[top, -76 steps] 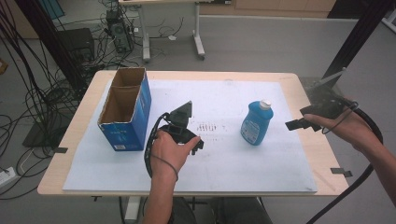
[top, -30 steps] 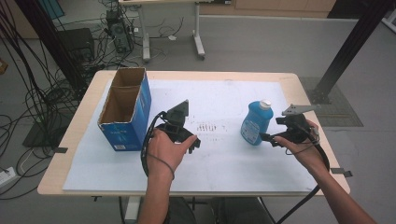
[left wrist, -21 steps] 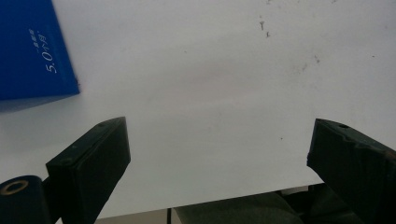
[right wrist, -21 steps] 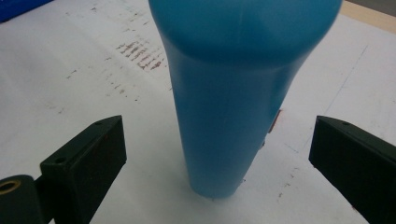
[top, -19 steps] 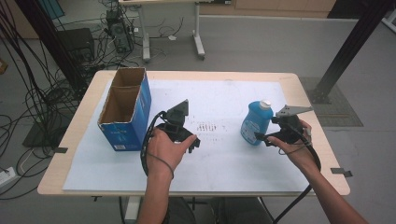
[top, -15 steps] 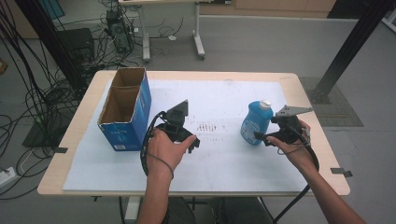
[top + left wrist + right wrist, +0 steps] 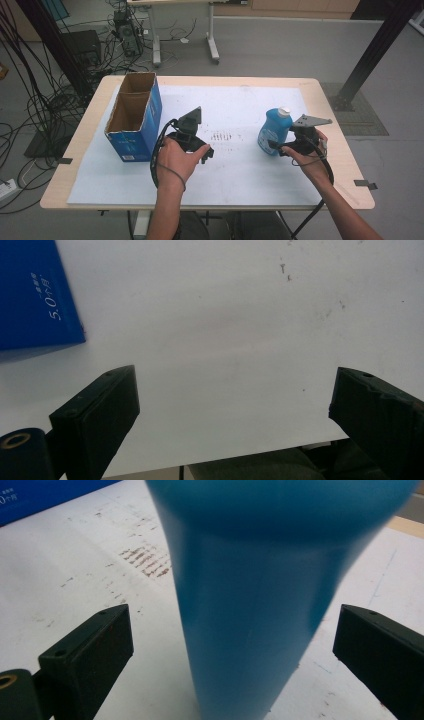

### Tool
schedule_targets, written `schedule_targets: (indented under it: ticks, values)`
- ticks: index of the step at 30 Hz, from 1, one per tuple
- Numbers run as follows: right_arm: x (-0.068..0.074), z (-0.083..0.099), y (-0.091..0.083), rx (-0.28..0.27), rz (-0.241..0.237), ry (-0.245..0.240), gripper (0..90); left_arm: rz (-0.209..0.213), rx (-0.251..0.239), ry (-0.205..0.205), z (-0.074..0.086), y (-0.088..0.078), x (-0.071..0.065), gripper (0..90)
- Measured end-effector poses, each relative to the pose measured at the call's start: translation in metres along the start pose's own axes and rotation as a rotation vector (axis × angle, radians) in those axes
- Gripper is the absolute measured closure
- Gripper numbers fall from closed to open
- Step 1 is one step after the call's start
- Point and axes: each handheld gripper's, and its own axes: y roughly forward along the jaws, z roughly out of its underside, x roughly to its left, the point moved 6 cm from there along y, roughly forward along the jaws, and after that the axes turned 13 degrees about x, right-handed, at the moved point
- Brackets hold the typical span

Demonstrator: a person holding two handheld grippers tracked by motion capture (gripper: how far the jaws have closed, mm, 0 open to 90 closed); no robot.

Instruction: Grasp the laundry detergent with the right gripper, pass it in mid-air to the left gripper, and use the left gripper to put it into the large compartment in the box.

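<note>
A blue bottle (image 7: pixel 271 132) with a white cap stands upright on the right half of the white sheet (image 7: pixel 235 107). My right gripper (image 7: pixel 278 146) reaches it from the right, low at its base. In the right gripper view the bottle (image 7: pixel 250 605) rises between the two jaws of my right gripper (image 7: pixel 232 625), which are wide open and clear of its sides. My left gripper (image 7: pixel 198 148) rests near the middle of the sheet, just right of the blue cardboard box (image 7: pixel 132 117). Its jaws (image 7: pixel 232 390) are open over bare paper, with a box corner (image 7: pixel 35 295) at upper left.
The open-topped box stands at the left of the wooden table (image 7: pixel 320 90). Dark smudges (image 7: pixel 225 136) mark the sheet between the two grippers. Cables (image 7: pixel 30 100) hang past the table's left side and a black post (image 7: pixel 380 45) rises at the right.
My right gripper has come in from the table's right edge to the bottle, and the bottle now stands between its open jaws. The left gripper has stayed put.
</note>
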Motion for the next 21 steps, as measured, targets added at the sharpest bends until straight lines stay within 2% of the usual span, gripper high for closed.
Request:
schedule_targets:
  ticks: [21]
  values:
    - [-0.002,0.002,0.013,-0.078,0.008,0.002,2.0,0.002,-0.004,0.007,-0.002,0.001,-0.001,6.2]
